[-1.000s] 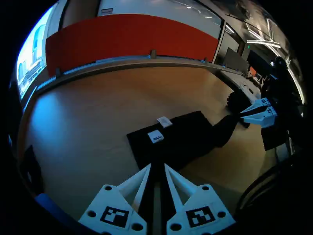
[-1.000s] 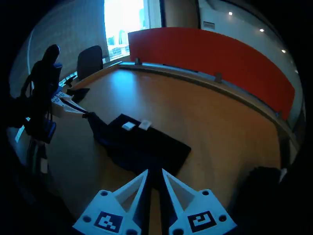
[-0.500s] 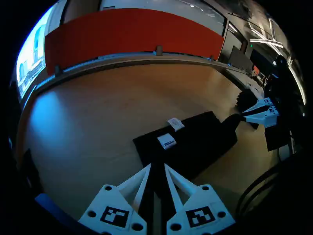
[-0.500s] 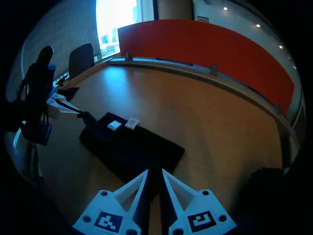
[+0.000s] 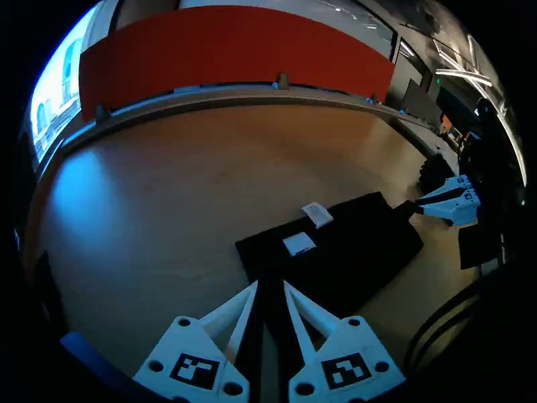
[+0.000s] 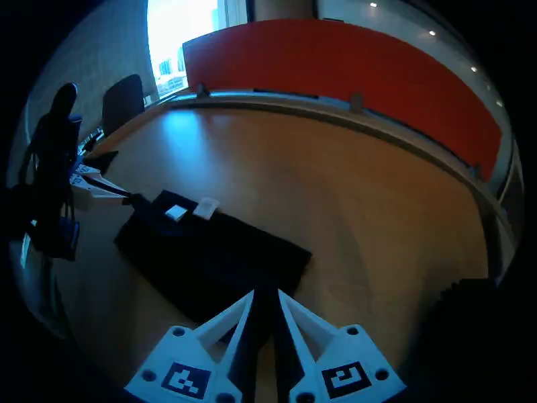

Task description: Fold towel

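A black towel [image 5: 349, 248] lies spread on the wooden table [image 5: 161, 195], with two white labels [image 5: 299, 243] on its top. My left gripper [image 5: 270, 285] is shut on the near corner, dark cloth between its fingers. Farther right in the left gripper view, my right gripper [image 5: 408, 208] pinches the opposite corner. In the right gripper view the towel [image 6: 208, 258] runs from my right gripper [image 6: 266, 293], shut on its corner, to the left gripper [image 6: 131, 197] at the far end. The cloth looks stretched flat between the two.
A red partition [image 5: 228, 54] runs along the table's far edge. Office chairs [image 6: 124, 101] stand by a bright window [image 6: 181, 33] at the left. A person's dark figure [image 6: 50, 174] holds the left gripper. A dark bulky object [image 6: 470, 302] sits at the right edge.
The slack hump of cloth near the far corner has been pulled out. Both grippers have drawn apart, and the towel now lies flat and taut.
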